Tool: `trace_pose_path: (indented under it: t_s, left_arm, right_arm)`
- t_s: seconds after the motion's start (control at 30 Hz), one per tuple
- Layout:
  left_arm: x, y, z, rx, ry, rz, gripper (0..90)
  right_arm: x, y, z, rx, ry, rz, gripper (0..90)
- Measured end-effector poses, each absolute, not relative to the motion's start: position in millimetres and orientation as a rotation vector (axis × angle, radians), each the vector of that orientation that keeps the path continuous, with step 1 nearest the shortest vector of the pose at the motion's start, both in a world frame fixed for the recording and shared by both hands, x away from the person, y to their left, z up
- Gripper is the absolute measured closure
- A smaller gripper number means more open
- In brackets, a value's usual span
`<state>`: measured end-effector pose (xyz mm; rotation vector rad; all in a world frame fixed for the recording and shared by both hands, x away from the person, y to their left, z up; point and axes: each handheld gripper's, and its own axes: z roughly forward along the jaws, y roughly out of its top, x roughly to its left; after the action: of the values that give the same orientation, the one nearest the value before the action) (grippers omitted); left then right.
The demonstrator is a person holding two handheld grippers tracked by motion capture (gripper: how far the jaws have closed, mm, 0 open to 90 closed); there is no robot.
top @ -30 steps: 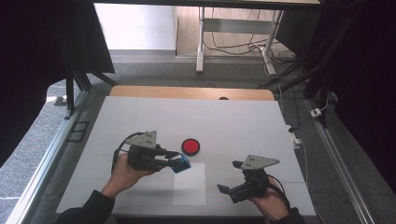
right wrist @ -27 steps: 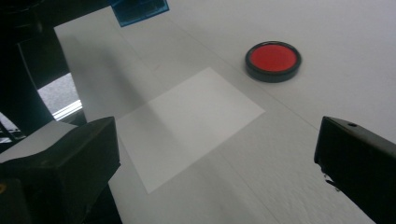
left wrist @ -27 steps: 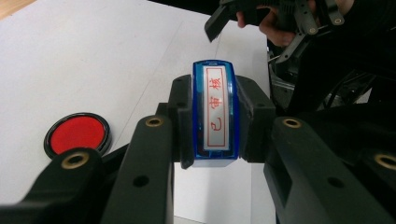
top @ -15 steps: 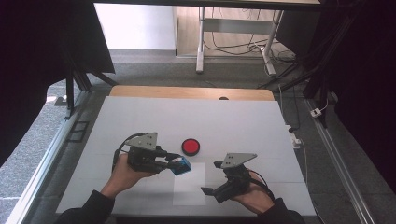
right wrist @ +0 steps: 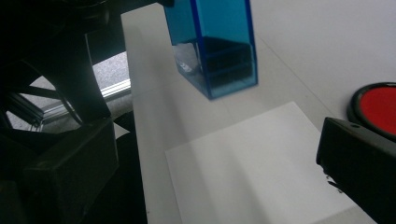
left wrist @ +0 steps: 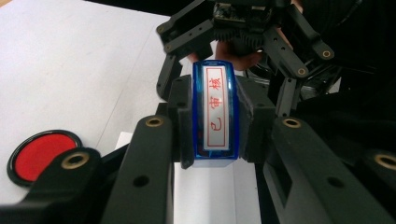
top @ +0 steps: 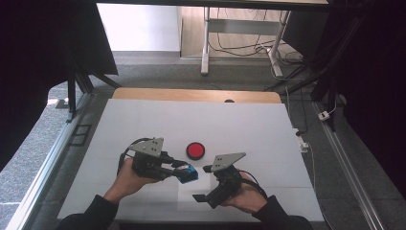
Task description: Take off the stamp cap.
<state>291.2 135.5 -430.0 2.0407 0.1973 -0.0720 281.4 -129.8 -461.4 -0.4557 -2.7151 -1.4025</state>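
Note:
A blue see-through stamp (top: 187,173) with red characters on its white face (left wrist: 215,112) is clamped between my left gripper's (top: 184,171) jaws, held just above the table. My right gripper (top: 203,183) stands open close to the right of the stamp, its jaws pointing at it over a white paper sheet (top: 186,194). In the right gripper view the stamp (right wrist: 215,46) hangs ahead of the wide-apart jaws, with the paper (right wrist: 252,163) beneath them. A round red ink pad (top: 195,150) lies just beyond both grippers.
The white tabletop (top: 143,124) stretches away to a wooden strip (top: 191,95) at its far edge. Metal rails run along both sides. Beyond the table stand desk legs and cables on the floor.
My right gripper has slid left across the table, from the right side to over the paper beside the stamp. The left gripper and stamp have stayed put.

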Motion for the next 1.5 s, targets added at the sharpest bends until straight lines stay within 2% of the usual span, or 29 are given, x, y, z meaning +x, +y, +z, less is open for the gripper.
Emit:
trace_pose_path:
  t_s: [0.2, 0.33, 0.5, 0.67, 0.77, 1.0, 1.5]
  left_arm:
    - [291.2, 134.7, -430.8, 2.04, 0.175, -0.091, 70.6]
    - [291.3, 134.8, -431.2, 2.034, 0.168, -0.097, 70.7]
    - [291.4, 135.0, -431.5, 2.027, 0.158, -0.102, 70.6]
    - [290.6, 134.4, -431.7, 2.021, 0.134, -0.101, 70.7]
    - [290.3, 133.8, -432.1, 2.023, 0.122, -0.098, 70.7]
    - [289.7, 134.0, -432.0, 2.012, 0.097, -0.104, 70.6]
    - [286.5, 136.8, -429.6, 1.982, 0.057, -0.06, 70.8]
  right_arm:
    - [283.3, -118.3, -462.8, -0.396, -2.73, -1.384, 2.3]
    - [285.6, -116.0, -462.4, -0.373, -2.716, -1.388, 15.1]
    - [287.3, -116.7, -458.6, -0.329, -2.696, -1.389, 37.6]
    - [288.0, -116.7, -457.8, -0.309, -2.664, -1.396, 51.9]
    - [288.3, -116.7, -457.3, -0.295, -2.643, -1.405, 57.6]
    - [289.2, -118.3, -456.4, -0.281, -2.621, -1.42, 65.0]
    - [291.3, -120.8, -455.5, -0.312, -2.545, -1.44, 68.5]
